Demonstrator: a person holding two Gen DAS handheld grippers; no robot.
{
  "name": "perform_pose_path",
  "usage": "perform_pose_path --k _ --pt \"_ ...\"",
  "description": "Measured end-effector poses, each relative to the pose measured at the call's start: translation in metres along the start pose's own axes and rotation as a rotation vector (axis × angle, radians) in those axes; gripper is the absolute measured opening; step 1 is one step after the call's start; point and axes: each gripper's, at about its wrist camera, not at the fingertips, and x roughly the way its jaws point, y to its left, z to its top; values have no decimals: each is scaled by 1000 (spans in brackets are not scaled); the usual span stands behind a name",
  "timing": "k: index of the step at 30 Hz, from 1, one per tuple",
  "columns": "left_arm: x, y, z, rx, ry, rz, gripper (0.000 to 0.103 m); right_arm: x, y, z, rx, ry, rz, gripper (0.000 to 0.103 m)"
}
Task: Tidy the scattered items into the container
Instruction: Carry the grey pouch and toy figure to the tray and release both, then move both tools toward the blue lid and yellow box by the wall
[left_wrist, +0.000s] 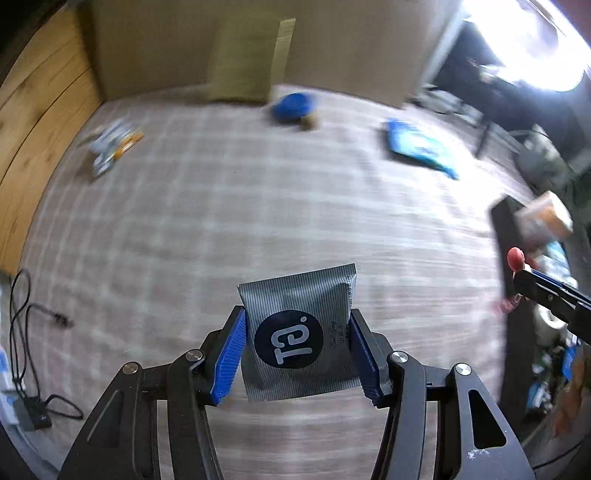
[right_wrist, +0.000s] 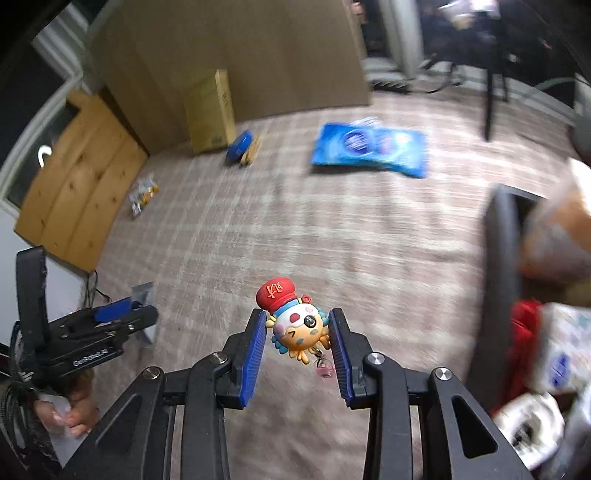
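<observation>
While the left gripper (left_wrist: 297, 349) was clamped on a grey striped sachet (left_wrist: 299, 332) at lower centre of its view, the right gripper (right_wrist: 297, 349) pinched a small cartoon figure (right_wrist: 297, 325) in a red hat. Farther up the plaid rug (right_wrist: 258, 240) lay a blue packet (right_wrist: 369, 151), with the dark container (right_wrist: 502, 258) at the right edge.

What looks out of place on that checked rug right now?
Several items lie scattered across the checked rug: a big blue packet, a round blue thing by the cardboard box, and a small wrapper bundle near the wooden board. Nothing looks spilled or broken.
</observation>
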Motion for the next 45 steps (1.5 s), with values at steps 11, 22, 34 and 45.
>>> perform_pose_path --k 11,22,34,45 --pt "-21 -174 16 312 -43 -167 58 -120 -100 -53 179 -168 -97 31" --pt "-27 -335 16 549 -53 -287 58 -195 -214 -142 441 -237 -229 31" --pt "1 -422 17 640 -44 -277 63 -200 -259 -180 523 -212 -242 33" --pt "1 -400 27 596 -14 -285 69 -208 -260 -172 544 -233 -244 56"
